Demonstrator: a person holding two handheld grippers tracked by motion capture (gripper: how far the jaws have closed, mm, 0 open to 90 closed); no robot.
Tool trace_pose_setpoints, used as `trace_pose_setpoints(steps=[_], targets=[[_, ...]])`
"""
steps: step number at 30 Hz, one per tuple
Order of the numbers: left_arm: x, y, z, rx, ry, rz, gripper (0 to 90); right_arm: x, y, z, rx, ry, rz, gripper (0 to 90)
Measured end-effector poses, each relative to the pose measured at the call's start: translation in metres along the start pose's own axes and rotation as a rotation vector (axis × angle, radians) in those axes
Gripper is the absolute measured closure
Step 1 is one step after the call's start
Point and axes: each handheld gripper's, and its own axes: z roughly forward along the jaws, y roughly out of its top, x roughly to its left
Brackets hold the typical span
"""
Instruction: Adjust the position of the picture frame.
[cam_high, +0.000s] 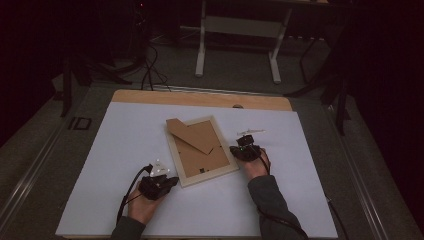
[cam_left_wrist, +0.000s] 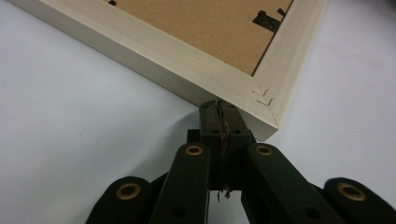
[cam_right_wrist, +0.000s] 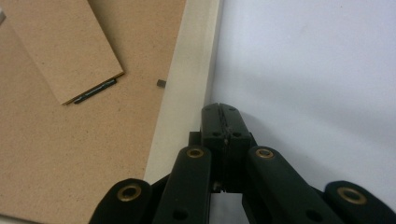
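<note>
The left gripper (cam_left_wrist: 219, 109) has its fingers closed together, empty, tips touching the corner of the picture frame (cam_left_wrist: 196, 70). The right gripper (cam_right_wrist: 220, 112), fingers also closed, rests beside its long edge on the bench (cam_high: 125, 145).

Large dark block characters reading roughly "ID" (cam_high: 79, 123) stand on the grey floor surface just left of the white-topped table (cam_high: 125, 150), as seen from the high view. No other text, label, brand or number can be read there or in either gripper view, including on the pale wooden picture frame (cam_high: 200, 150) lying face down.
</note>
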Motion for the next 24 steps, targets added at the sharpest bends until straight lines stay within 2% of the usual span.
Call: trace_pose_setpoints(steps=[14, 19, 24], targets=[[-0.019, 0.001, 0.006, 0.001, -0.053, 0.033, 90.0, -0.003, 0.005, 0.001, 0.010, -0.059, -0.002, 90.0], [-0.026, 0.001, 0.009, -0.001, -0.073, 0.041, 90.0, -0.005, 0.005, 0.001, 0.007, -0.063, 0.003, 90.0], [-0.038, 0.002, 0.012, 0.004, -0.101, 0.067, 90.0, -0.009, 0.006, 0.001, 0.008, -0.057, 0.019, 90.0]])
